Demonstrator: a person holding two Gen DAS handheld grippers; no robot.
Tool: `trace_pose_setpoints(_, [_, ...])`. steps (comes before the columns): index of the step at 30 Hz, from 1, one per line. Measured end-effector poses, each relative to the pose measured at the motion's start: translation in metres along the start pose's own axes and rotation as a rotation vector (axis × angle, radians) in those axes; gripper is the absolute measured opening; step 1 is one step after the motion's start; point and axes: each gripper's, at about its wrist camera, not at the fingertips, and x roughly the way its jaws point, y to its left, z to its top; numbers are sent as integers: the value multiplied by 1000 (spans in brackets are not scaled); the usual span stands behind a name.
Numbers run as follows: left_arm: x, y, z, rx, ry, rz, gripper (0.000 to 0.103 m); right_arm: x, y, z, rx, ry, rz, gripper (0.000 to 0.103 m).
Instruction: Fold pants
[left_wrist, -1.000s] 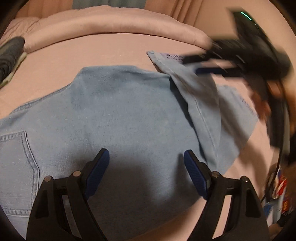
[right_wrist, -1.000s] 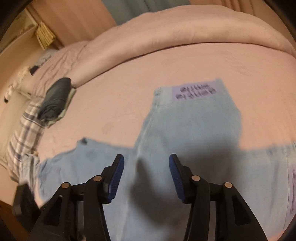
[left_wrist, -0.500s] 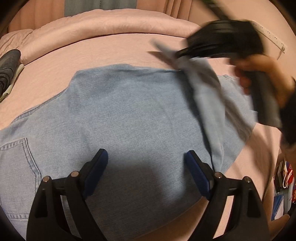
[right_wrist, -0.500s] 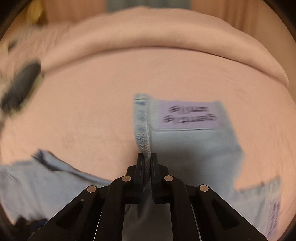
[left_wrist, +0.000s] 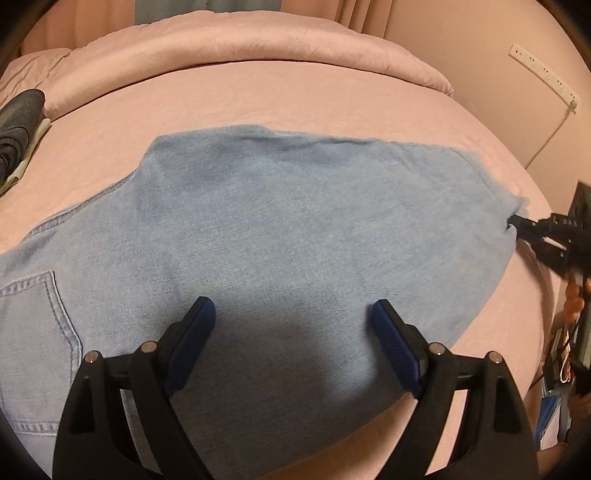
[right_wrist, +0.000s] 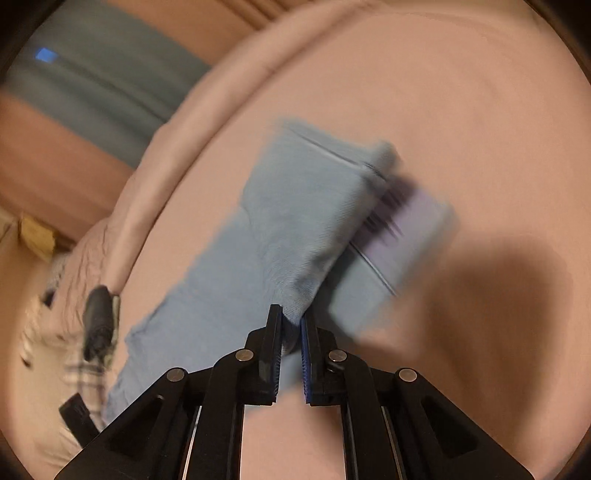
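A dark folded garment (left_wrist: 18, 122) is seen at the far left of the pink bed (left_wrist: 258, 96), well apart from the pants. The light blue denim pants (left_wrist: 280, 221) are spread flat across the bed, with a stitched back pocket (left_wrist: 33, 321) at the left edge of the left wrist view. The left tool (left_wrist: 293, 332) is held just above the pants near their close edge, its blue-padded fingers (left_wrist: 192, 339) set wide apart with nothing between them; contact with the cloth cannot be told. At the far right of that view, the right end of the pants is gripped by the right tool (left_wrist: 517, 221). In the blurred right wrist view, the right tool (right_wrist: 291, 325) is clamped together on a bunched fold of the pants (right_wrist: 295, 221), which stretch away from its tips over the bed (right_wrist: 461, 110). A pale label with dark print (right_wrist: 406, 218) is seen on the cloth beyond the tips.
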Motion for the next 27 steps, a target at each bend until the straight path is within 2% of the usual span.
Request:
trace_pose_setpoints(1, [1, -1, 1, 2, 3, 5, 87, -1, -8, -3, 45, -12, 53, 9])
trace_pose_setpoints(3, [3, -4, 3, 2, 9, 14, 87, -1, -5, -4, 92, -28, 102, 17])
trace_pose_setpoints(7, [7, -5, 4, -4, 16, 23, 88, -8, -3, 8, 96, -99, 79, 37])
trace_pose_setpoints(8, [6, -6, 4, -4, 17, 27, 88, -10, -4, 11, 103, -114, 83, 37])
trace_pose_setpoints(10, [5, -7, 2, -1, 18, 35, 88, -10, -5, 14, 102, -121, 71, 36])
trace_pose_setpoints(13, [5, -10, -1, 9, 21, 44, 89, -9, 1, 12, 34, -135, -14, 7])
trace_pose_setpoints(20, [5, -9, -1, 19, 29, 49, 89, -27, -27, 9, 58, -144, -8, 5])
trace_pose_setpoints(22, [6, -10, 0, 19, 32, 49, 89, -20, -22, 9, 65, -146, -11, 5])
trace_pose_setpoints(23, [6, -10, 0, 19, 35, 49, 89, -17, -19, 11, 28, -137, -34, 5])
trace_pose_setpoints(25, [4, -9, 1, 13, 49, 48, 89, -23, -22, 15, -2, -110, -42, 5])
trace_pose_setpoints(27, [-4, -7, 1, -13, 51, 26, 89, -30, -24, 18, 20, -122, -34, 9])
